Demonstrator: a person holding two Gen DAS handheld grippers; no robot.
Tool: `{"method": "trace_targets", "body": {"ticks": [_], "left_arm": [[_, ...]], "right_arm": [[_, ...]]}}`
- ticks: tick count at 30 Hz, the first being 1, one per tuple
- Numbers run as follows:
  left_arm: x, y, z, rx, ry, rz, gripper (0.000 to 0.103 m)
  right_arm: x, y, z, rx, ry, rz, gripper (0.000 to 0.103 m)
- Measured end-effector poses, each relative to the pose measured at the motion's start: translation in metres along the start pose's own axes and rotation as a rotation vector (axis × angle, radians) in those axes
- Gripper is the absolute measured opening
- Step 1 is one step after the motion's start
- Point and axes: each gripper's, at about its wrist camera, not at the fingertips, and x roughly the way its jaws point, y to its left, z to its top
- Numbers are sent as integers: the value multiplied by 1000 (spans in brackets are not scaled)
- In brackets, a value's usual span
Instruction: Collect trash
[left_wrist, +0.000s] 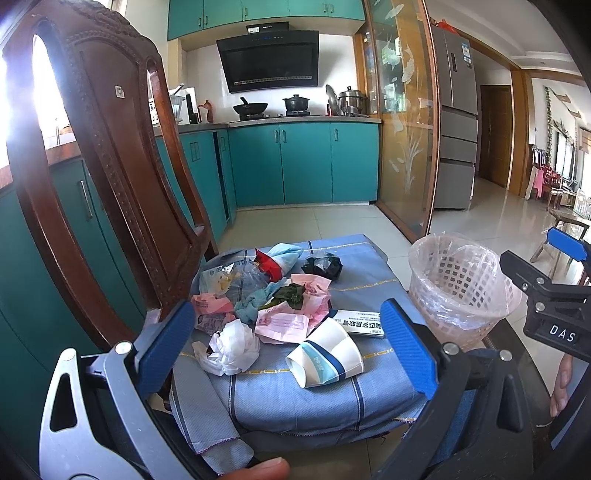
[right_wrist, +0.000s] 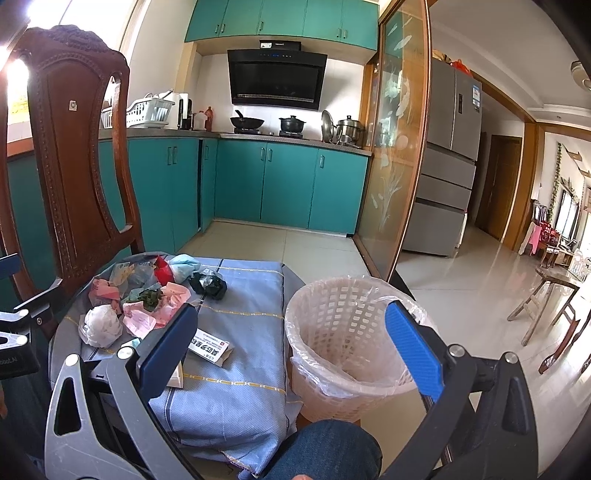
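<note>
Blue-cloth stool (left_wrist: 295, 398): both our grippers, left gripper (left_wrist: 288, 347) and right gripper (right_wrist: 295, 350), gape empty; next, paper cup (left_wrist: 325, 358) at six o'clock of the pile, then basket (right_wrist: 347, 332).

Teal kitchen opening onto a bright tiled hall.

Teal base cabinets (right_wrist: 288, 184) along the back wall and left side, matching upper cabinets (right_wrist: 280, 18) overhead, white tiled wall between. Black range hood (right_wrist: 277, 79) above a stove bearing a wok (right_wrist: 246, 122) and a dark pot (right_wrist: 291, 123); steel pots (right_wrist: 347, 131) at the counter's right end, white dish rack (right_wrist: 147, 110) at its left. Carved dark wooden chair back (right_wrist: 74, 147) close in on the left, strong daylight glaring behind it. Etched glass sliding door (right_wrist: 399, 147) in a wood frame, grey refrigerator (right_wrist: 447, 155) beyond. Pale glossy floor tiles (right_wrist: 461, 288), brown door (right_wrist: 498, 184) down the hall, wooden stool (right_wrist: 546, 295) far right.
</note>
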Motion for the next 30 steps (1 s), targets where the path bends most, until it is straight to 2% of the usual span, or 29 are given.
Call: {"method": "trace_targets", "body": {"ticks": [30], "left_arm": [[2,3,-2,-4,6,-1,100]], "right_arm": [[1,0,1,7,-5,3,100]]}}
